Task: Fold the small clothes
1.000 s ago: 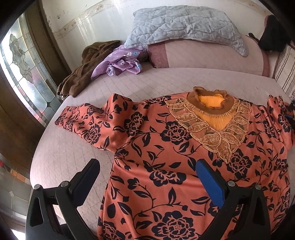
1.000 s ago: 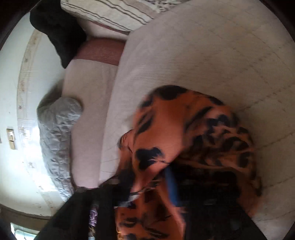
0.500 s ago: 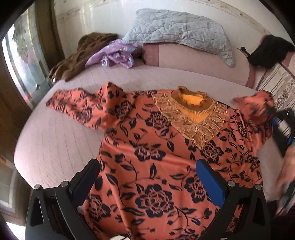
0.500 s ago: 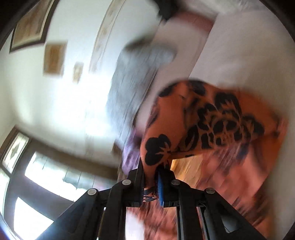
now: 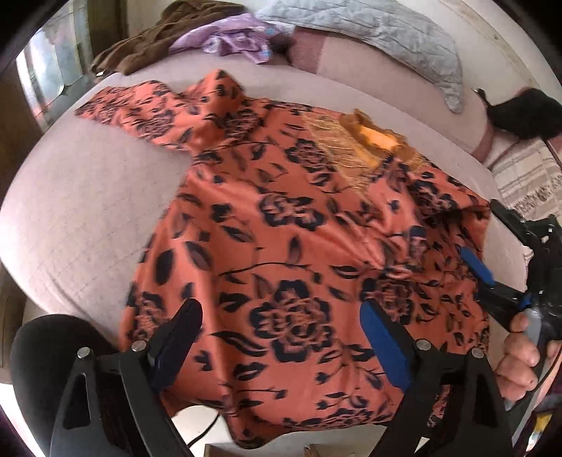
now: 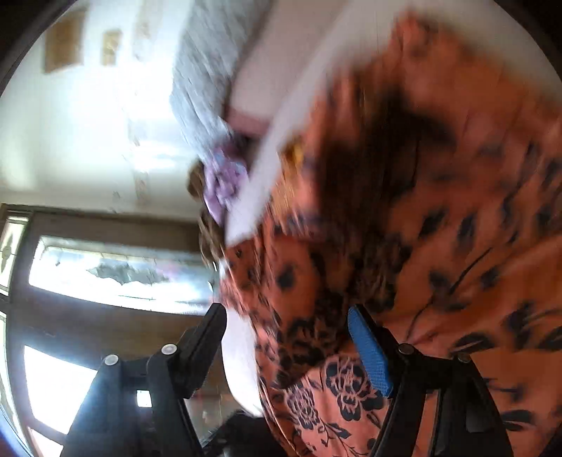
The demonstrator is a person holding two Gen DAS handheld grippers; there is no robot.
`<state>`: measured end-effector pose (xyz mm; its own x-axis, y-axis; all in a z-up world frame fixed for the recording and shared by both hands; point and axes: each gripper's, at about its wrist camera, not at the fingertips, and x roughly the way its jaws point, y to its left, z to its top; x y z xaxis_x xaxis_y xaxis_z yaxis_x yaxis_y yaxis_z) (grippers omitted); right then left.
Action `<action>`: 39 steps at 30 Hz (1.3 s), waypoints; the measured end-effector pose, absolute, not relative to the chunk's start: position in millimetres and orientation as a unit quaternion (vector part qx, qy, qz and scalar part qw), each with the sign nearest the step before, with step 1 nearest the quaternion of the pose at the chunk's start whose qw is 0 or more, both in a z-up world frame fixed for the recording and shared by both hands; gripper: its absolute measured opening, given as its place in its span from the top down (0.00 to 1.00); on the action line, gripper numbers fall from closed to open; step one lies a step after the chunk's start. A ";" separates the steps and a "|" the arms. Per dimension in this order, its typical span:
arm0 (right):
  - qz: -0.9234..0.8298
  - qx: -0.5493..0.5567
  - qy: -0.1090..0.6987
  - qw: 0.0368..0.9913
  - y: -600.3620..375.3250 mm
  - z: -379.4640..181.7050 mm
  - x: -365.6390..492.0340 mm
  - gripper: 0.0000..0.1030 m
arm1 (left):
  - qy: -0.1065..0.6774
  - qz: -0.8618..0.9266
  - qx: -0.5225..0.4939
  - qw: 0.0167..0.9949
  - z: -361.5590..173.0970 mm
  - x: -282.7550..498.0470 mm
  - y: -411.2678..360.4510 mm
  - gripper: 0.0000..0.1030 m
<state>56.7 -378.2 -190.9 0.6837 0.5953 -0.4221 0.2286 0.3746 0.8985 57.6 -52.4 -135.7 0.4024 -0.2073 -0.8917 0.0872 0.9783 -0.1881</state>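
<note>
Now both claws gape with nothing gripped, left claw (image 5: 281, 346) and right claw (image 6: 286, 348) over the blouse (image 5: 281, 225), spread flat on the bed (image 5: 87, 197) for folding.

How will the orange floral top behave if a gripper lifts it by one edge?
Probably floppy: the orange floral top drapes over the bed edge, its far sleeve rumpled. Likely light for its size, since the fabric looks thin. It may slide, as both the left gripper and right gripper stand open.

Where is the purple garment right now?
In the left wrist view the purple garment lies crumpled at the far top of the bed, between the brown cloth on its left and the grey quilted pillow on its right.
</note>
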 end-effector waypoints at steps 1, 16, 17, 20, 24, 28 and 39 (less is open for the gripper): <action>0.114 0.542 0.365 0.748 -386.9 -182.0 44.4 0.28 | 0.543 -0.106 -0.063 0.831 -135.0 57.8 -59.8 0.12; 0.042 0.621 0.326 0.712 -479.8 -198.8 60.6 0.27 | 0.541 -0.119 -0.003 0.832 -152.5 101.2 -157.6 0.62; 0.051 0.652 0.320 0.686 -486.0 -210.1 64.2 0.27 | 0.543 -0.111 0.010 0.832 -155.7 104.5 -160.1 0.70; 0.053 0.683 0.324 0.653 -487.1 -224.1 72.1 0.27 | 0.543 -0.123 0.015 0.831 -159.9 108.2 -160.0 0.93; 0.040 0.664 0.339 0.666 -480.1 -222.5 77.5 0.27 | 0.503 -0.134 0.017 0.854 -141.1 107.5 -148.3 0.94; 0.037 0.648 0.336 0.683 -481.2 -214.8 74.5 0.27 | 0.455 -0.136 0.073 0.877 -104.9 116.0 -136.8 0.95; 0.013 0.606 0.388 0.695 -465.7 -229.7 81.4 0.28 | 0.359 -0.047 0.265 0.894 -56.3 190.5 -70.5 0.86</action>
